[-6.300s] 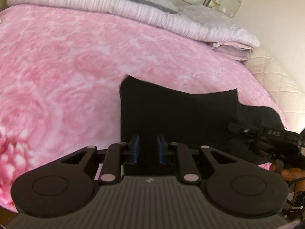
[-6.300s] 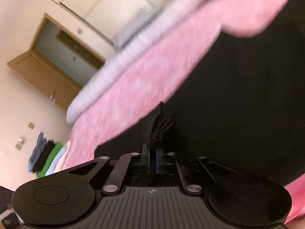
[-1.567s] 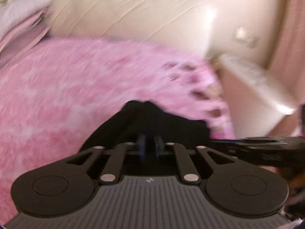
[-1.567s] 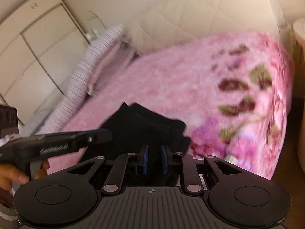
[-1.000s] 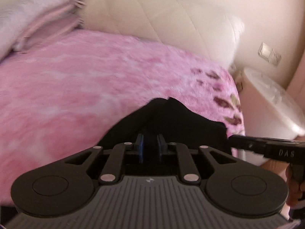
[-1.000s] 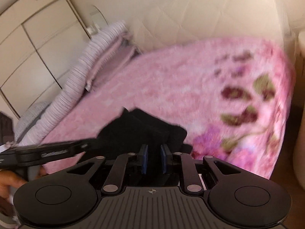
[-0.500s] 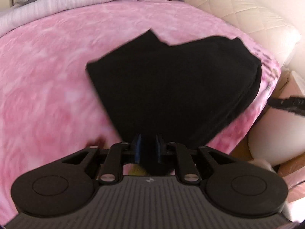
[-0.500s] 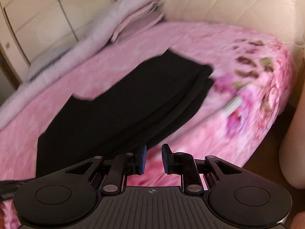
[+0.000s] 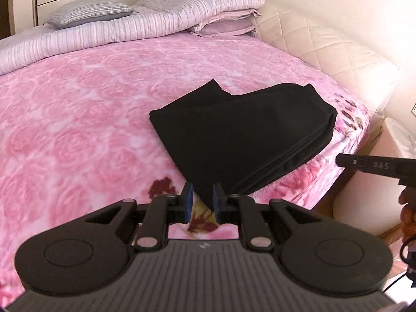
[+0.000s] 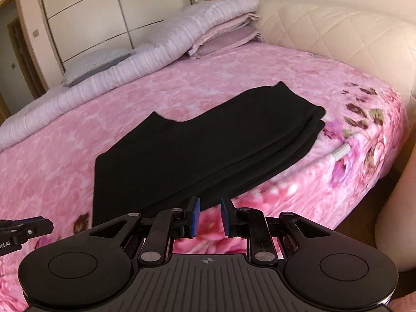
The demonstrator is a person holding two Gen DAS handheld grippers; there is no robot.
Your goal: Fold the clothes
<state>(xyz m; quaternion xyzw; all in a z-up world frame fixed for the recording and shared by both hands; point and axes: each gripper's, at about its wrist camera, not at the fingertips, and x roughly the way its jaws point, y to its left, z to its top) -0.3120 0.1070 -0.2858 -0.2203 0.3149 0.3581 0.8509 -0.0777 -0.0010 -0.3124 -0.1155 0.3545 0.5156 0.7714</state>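
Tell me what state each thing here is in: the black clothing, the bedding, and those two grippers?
black garment: folded into layers, lying flat near the bed's corner.
pink blanket: spread over the bed.
striped quilt: rolled along the far side.
pillows: stacked by the headboard.
left gripper: open, one garment corner showing between its pads, not pinched.
right gripper: open, holding nothing.

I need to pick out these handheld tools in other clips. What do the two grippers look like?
Both are alike: the left gripper and right gripper have matte black linkage arms with silver pivot pins, blue pads on the fingers, a grey ribbed body with two round black housings and a small centre emblem. White lettering runs along the side of each.
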